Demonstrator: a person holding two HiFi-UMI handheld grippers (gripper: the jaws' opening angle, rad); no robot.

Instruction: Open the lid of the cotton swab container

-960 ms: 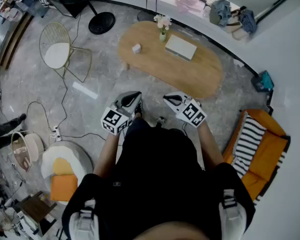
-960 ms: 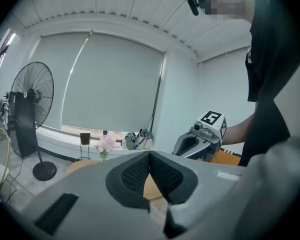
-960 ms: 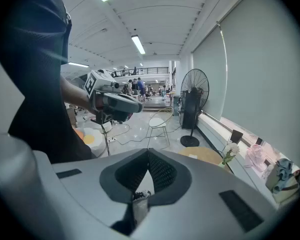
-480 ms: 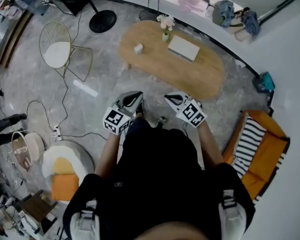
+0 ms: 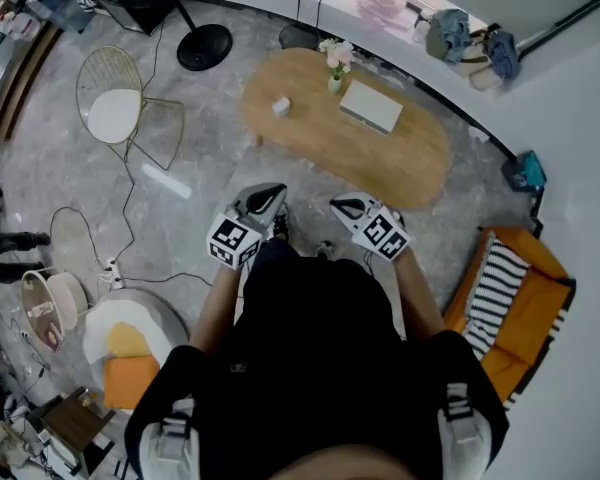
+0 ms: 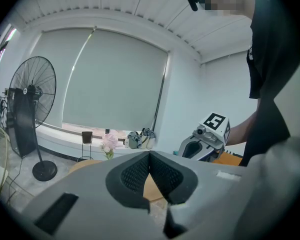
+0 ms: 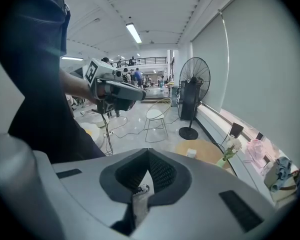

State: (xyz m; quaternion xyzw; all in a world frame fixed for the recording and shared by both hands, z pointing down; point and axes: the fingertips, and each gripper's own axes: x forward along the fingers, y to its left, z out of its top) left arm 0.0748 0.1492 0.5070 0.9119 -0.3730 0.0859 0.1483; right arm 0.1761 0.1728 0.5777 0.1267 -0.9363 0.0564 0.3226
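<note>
Head view looks steeply down on a person (image 5: 310, 368) holding the left gripper (image 5: 272, 193) and the right gripper (image 5: 340, 206) out in front of the body. They sit side by side, well short of the oval wooden table (image 5: 400, 163). Both tongs are pinched fully together with nothing in them: each gripper view shows its ribbed black pads meeting on empty air.

The task's thing is most likely the small white container (image 5: 280, 106) standing at the table's left end. It is apart from the vase of pale flowers (image 5: 336, 68) and the flat pale box (image 5: 371, 106), and too small here to make out its lid.

I judge the task to be at the approach, with no contact made. The next move calls for closing on the table and parting the jaws — one pair to steady the container's body, the other to work the lid.

Against a second ago, the table sits slightly lower and further right in the view. The grippers keep the same pose, jaws shut throughout.
</note>
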